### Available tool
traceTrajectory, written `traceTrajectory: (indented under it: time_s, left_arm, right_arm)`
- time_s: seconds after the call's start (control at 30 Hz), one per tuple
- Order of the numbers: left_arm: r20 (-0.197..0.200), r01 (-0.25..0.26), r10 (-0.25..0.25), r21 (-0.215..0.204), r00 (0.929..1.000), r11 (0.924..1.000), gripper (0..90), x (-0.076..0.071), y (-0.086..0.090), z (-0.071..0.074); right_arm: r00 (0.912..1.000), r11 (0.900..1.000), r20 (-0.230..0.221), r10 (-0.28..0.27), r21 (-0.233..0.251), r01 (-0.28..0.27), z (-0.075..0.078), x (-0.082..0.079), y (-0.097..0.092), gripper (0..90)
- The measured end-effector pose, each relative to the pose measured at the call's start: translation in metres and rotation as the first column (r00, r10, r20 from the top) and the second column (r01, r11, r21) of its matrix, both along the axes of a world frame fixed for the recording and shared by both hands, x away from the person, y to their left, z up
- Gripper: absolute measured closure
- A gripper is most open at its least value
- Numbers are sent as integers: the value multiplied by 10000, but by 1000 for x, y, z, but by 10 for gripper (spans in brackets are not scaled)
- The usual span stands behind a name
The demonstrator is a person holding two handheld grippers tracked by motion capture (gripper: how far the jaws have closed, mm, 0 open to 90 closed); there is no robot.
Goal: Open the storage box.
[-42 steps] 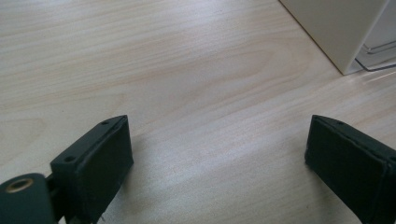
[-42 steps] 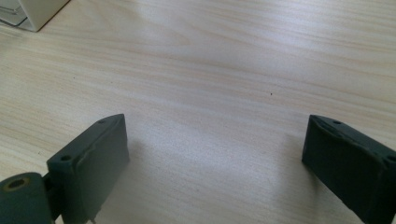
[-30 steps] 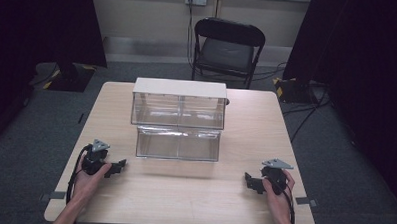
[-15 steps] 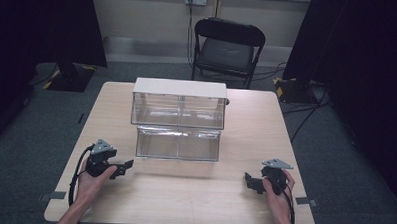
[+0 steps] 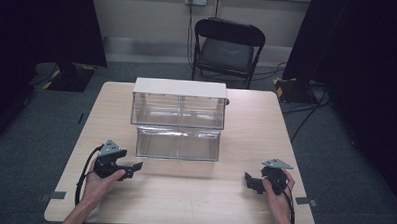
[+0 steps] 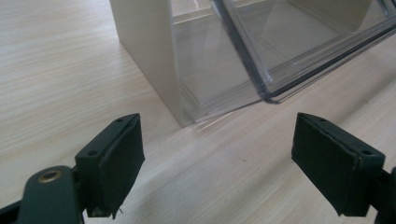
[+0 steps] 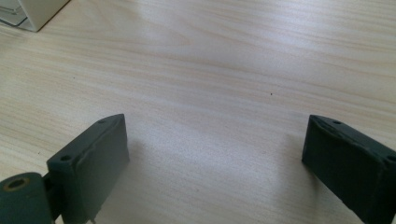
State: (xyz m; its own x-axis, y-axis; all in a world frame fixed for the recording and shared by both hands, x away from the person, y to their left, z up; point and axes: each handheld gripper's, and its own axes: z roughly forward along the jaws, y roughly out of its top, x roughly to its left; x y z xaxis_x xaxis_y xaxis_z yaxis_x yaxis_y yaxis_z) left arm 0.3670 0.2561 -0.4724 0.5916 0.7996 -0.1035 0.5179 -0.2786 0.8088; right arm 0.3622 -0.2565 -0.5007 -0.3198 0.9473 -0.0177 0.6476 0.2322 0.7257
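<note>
A clear-drawered cabinet with a white frame (image 5: 180, 89) stands mid-table, and its lower clear drawer (image 5: 178, 144) is pulled out toward me. My left gripper (image 5: 134, 168) is open just left of the drawer's front corner, pointing right. In the left gripper view the gripper (image 6: 218, 120) has its jaws wide apart and empty, facing the cabinet's white side wall (image 6: 149, 46) and the drawer (image 6: 299, 42). My right gripper (image 5: 247, 180) is open near the table's front right. Its jaws (image 7: 218, 122) frame bare wood, with the cabinet corner (image 7: 37, 9) at top left.
The wooden table (image 5: 198, 202) has bare room in front of the cabinet and on both sides. A black folding chair (image 5: 228, 45) stands behind the far edge. Cables (image 5: 306, 116) run over the floor at the right.
My left gripper has moved right and a little forward, closer to the pulled-out drawer. The right gripper has stayed where it was.
</note>
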Motion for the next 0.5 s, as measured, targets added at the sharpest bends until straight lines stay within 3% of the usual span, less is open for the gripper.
traceTrajectory:
  time_s: [0.23, 0.5]
  left_arm:
    - [427, 122, -123, 19, 9990, 9999, 162, 1, -8, 3]
    - [374, 285, -282, -65, 9989, 9996, 163, 5, -18, 4]
  right_arm:
    - [10000, 10000, -2, -1, 2, 1, 0, 0, 0, 64]
    - [10000, 10000, -3, -1, 0, 1, 0, 0, 0, 64]
